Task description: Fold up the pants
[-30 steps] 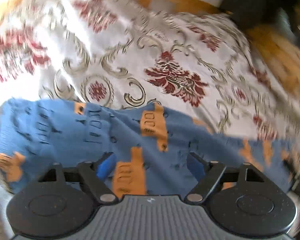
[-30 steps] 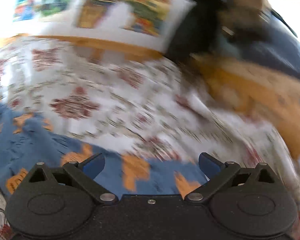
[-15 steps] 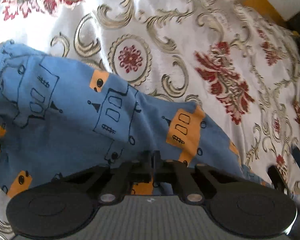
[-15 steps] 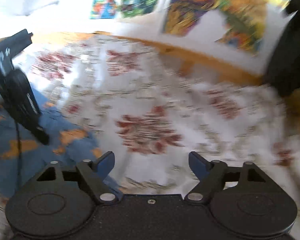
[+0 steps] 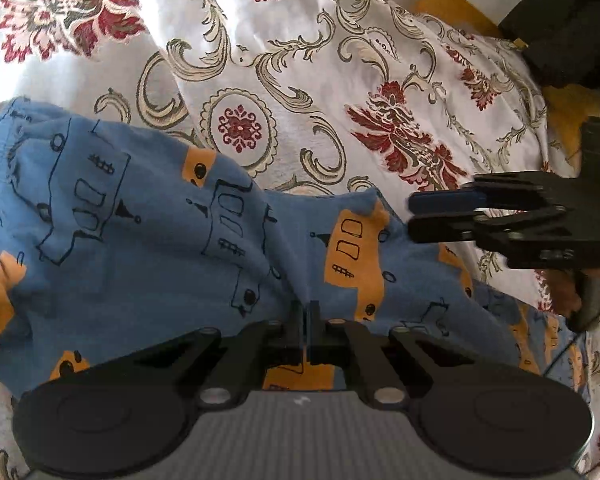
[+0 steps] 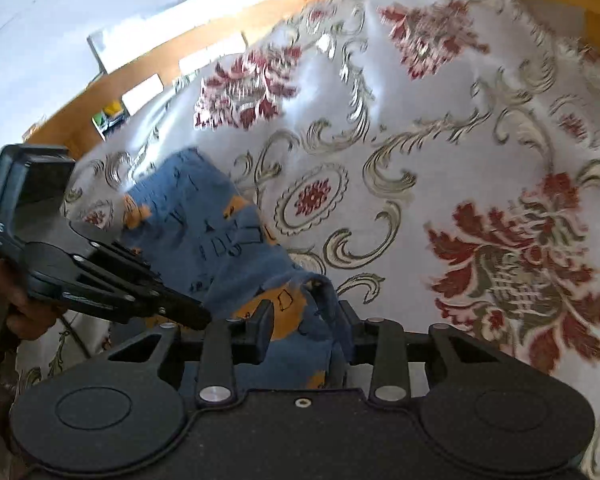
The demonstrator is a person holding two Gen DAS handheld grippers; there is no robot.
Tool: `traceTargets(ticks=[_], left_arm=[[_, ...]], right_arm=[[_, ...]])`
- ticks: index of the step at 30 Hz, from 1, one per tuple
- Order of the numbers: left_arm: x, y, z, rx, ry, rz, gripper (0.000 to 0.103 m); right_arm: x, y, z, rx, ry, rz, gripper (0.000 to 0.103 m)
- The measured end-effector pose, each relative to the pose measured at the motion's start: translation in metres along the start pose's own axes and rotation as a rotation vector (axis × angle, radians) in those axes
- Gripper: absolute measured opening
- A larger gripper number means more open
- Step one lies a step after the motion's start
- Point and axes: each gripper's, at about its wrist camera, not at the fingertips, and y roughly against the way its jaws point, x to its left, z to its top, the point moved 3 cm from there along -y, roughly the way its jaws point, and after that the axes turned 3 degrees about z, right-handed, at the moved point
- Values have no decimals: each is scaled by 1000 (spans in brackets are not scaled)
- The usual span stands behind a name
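Your left gripper (image 5: 305, 314) has its jaws pressed together on a ridge of the pants (image 5: 148, 224), low centre of the left wrist view. The pants lie spread over the floral bedspread (image 5: 300, 48), filling the lower left and centre of that frame.

Your right gripper (image 6: 300, 320) is at the bottom centre of its own view; its jaws are partly closed around a bunched blue-and-orange fold, and fabric sits between them. I can't tell how firm that pinch is.

Risks, as a judgement:
- Left pinch looks thin, so it may slip if you lift fast.
- Right grip holds a crumpled wad, not a clean edge, so the fold may come out skewed.
- The two grippers sit close, so they could knock together or drag the bedspread along.
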Motion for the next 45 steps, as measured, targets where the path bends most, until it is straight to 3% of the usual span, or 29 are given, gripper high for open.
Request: traceTargets(ticks=[7,12,15,19,23,25,29,32,34,35,36,37,38,43,45], left_arm=[[3,5,-2,-9,-13,-23,1],[5,7,-4,-17,-28,-31,0],[6,9,-5,-19,-30,-35,0],[6,11,-6,-26,-41,-30,1],[6,6,-6,-10,-56,-25,2],[9,6,-6,-5,-43,-27,9],[24,14,-10,2,-62,51,5],[40,29,-14,-4,-92,156,3],[50,40,-16,-7,-132,213,3],[56,47,-15,-14,-151,280,3],[62,55,-13,-18,-164,325,3],[68,62,-10,-18,-168,346,3],[72,70,-7,-21,-162,343,3],[60,88,2,-113,-142,160,7],[46,78,-2,-105,-150,73,9]], right_arm=[[-1,-18,3,56,-53,73,35],[-14,-26,6,29,-229,98,35],[-17,-28,9,-6,-285,77,4],[2,-12,19,-69,-126,-7,3],[0,-21,19,-21,-43,-82,3],[-9,-27,15,-2,-55,-90,3],[-22,-30,14,-15,-84,-90,2],[-28,-28,12,-19,-91,-95,2],[-31,-25,10,-12,-102,-92,4],[-32,-21,9,-12,-111,-92,10],[-32,-15,8,-11,-117,-107,23],[-33,-6,7,-18,-115,-153,48],[-34,5,6,-31,-105,-177,53],[0,67,-24,-87,-78,-248,52],[13,77,-46,-70,-80,-296,50]])
